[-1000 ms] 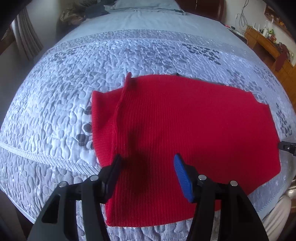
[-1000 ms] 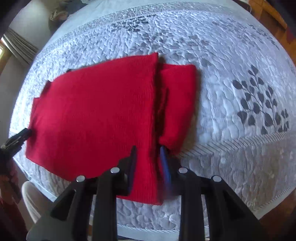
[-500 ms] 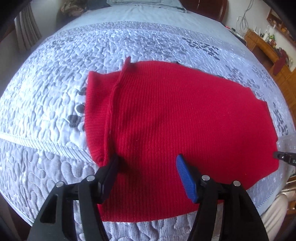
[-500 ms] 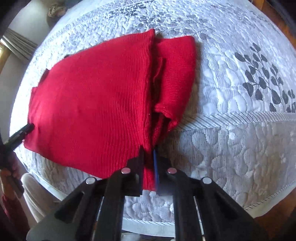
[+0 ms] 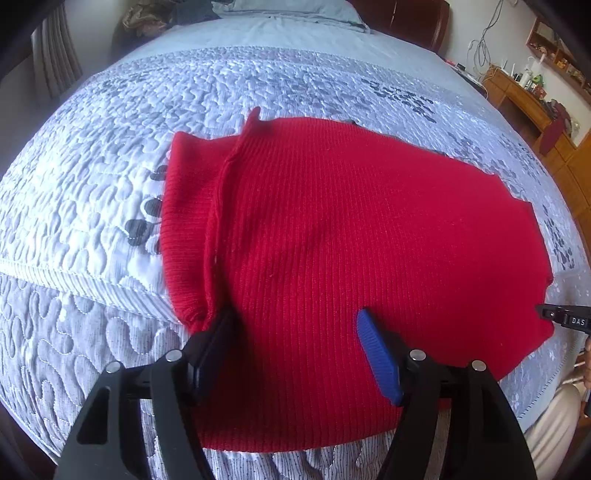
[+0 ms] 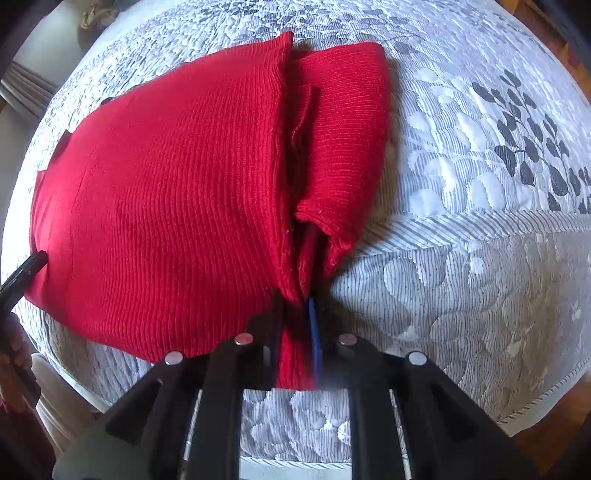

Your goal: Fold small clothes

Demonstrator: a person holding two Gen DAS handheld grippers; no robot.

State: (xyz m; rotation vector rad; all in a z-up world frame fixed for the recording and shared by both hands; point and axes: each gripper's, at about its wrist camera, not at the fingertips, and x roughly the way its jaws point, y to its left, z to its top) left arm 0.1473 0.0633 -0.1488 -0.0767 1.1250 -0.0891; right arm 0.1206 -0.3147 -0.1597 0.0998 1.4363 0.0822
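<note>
A red knit garment (image 5: 351, 251) lies flat on the quilted bed, a sleeve folded along its left side. My left gripper (image 5: 295, 332) is open, its jaws wide apart just over the garment's near edge by the folded sleeve. In the right wrist view the same garment (image 6: 166, 206) has a sleeve folded at its right side. My right gripper (image 6: 299, 314) is shut on the garment's near edge at that fold, and the cloth bunches up between the jaws.
The white and grey quilted bedspread (image 5: 92, 206) covers the bed (image 6: 480, 258). Pillows (image 5: 280, 11) lie at the far end. A wooden desk with clutter (image 5: 524, 96) stands far right. The other gripper's tip (image 5: 561, 317) shows at the garment's right edge.
My right gripper closed on the garment's edge at the folded sleeve and pulled the cloth up. My left gripper stayed open and moved a little closer over the garment.
</note>
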